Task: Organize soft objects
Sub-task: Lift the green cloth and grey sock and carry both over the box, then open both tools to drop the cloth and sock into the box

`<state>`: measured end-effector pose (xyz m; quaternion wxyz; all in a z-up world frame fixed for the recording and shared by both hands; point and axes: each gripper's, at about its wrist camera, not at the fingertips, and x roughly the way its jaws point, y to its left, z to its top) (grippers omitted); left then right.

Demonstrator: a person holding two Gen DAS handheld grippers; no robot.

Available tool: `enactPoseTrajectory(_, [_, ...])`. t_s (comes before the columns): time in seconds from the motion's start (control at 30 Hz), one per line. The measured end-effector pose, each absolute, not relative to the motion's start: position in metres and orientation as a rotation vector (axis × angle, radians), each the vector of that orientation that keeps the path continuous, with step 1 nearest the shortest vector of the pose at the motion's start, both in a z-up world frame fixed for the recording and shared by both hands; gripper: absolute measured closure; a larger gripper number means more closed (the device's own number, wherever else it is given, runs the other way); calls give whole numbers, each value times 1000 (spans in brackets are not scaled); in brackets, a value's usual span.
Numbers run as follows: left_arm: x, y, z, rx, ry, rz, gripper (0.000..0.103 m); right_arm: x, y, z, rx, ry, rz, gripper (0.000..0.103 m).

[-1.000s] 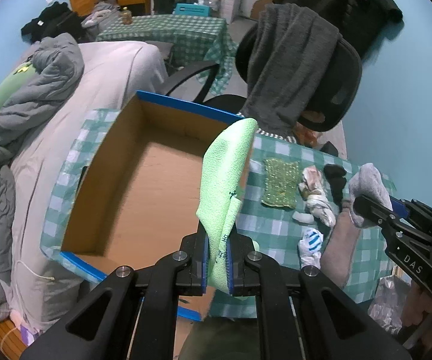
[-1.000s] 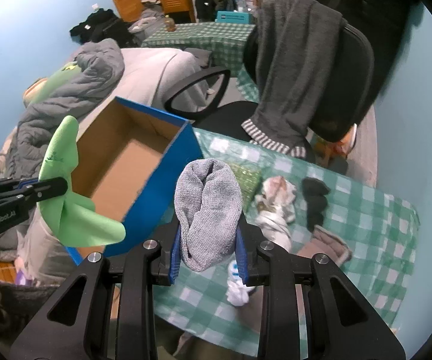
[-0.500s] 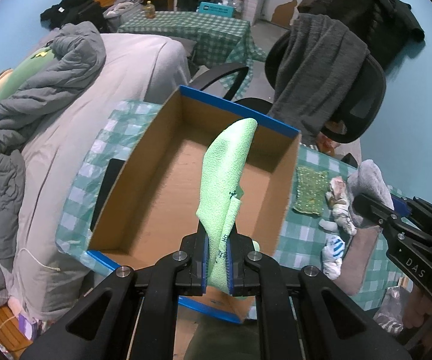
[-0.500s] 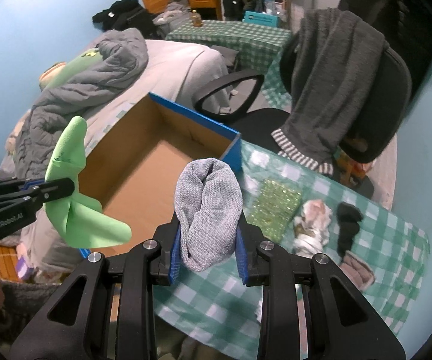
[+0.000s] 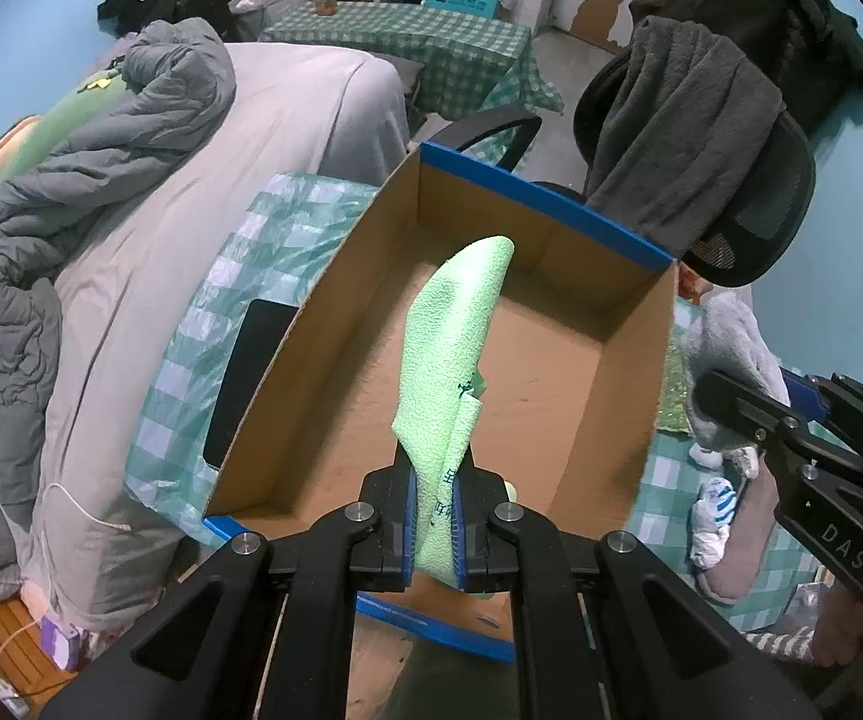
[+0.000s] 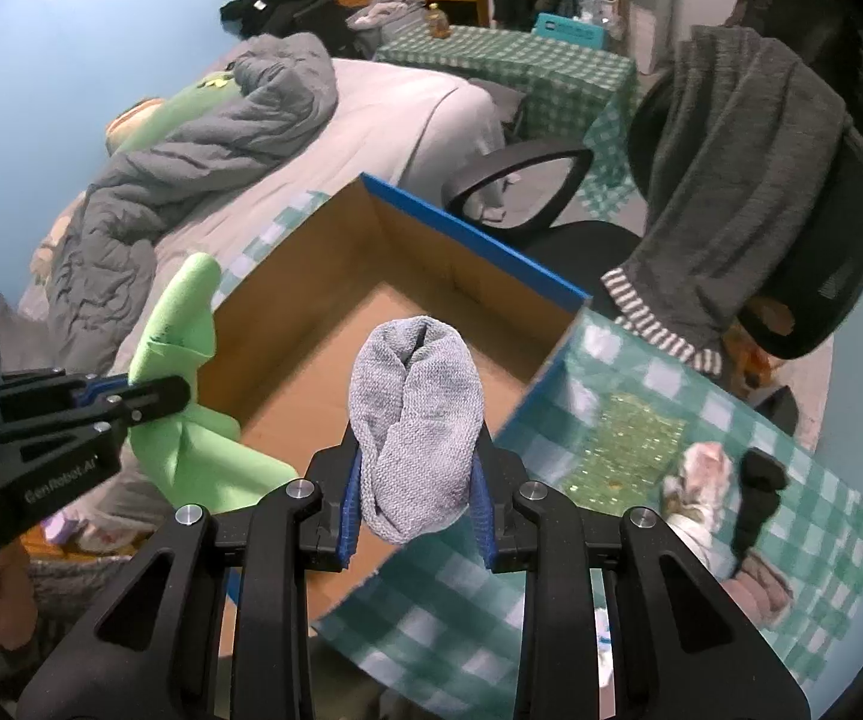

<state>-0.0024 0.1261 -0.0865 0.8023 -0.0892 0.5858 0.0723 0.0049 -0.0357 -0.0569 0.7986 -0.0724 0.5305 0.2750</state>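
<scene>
My left gripper (image 5: 436, 534) is shut on a light green cloth (image 5: 452, 360) and holds it upright above the near end of an open cardboard box with blue rims (image 5: 551, 198). The box floor is bare. My right gripper (image 6: 418, 510) is shut on a folded grey sock (image 6: 416, 420), held above the box's right edge. The left gripper with its green cloth (image 6: 185, 396) also shows at the left of the right wrist view. The right gripper with the grey sock (image 5: 731, 360) shows at the right of the left wrist view.
On the green checked tablecloth (image 6: 641, 384) right of the box lie a green sparkly cloth (image 6: 635, 438), a patterned white sock (image 6: 695, 480), a black sock (image 6: 758, 498) and a white-blue sock (image 5: 713, 510). A black chair with a grey towel (image 5: 689, 138) stands behind. A bed (image 5: 221, 138) lies left.
Both grippers have moved left with their loads. The green cloth now hangs over the box's inside, and the grey sock has come from over the tablecloth to the box's right edge.
</scene>
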Motion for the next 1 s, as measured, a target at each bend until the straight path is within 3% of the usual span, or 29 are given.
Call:
enactPoseTrajectory(0.57, [12,133,-136,-172,1372,200,93,24,-4,-103,-166,1245,649,74])
enactPoseTrajectory(0.77, [12,130,-146,-148,1410,218,70,24,1,-114,-184,1281,655,70])
enactPoseTrajectory(0.87, [12,127,-145,-136,1407,220,54,24,0,-116,-179,1291,646,56])
enactPoseTrajectory(1.0, [11,124,-144,-129,1408,221,53,25,-3,-113,-185,1277,633,51])
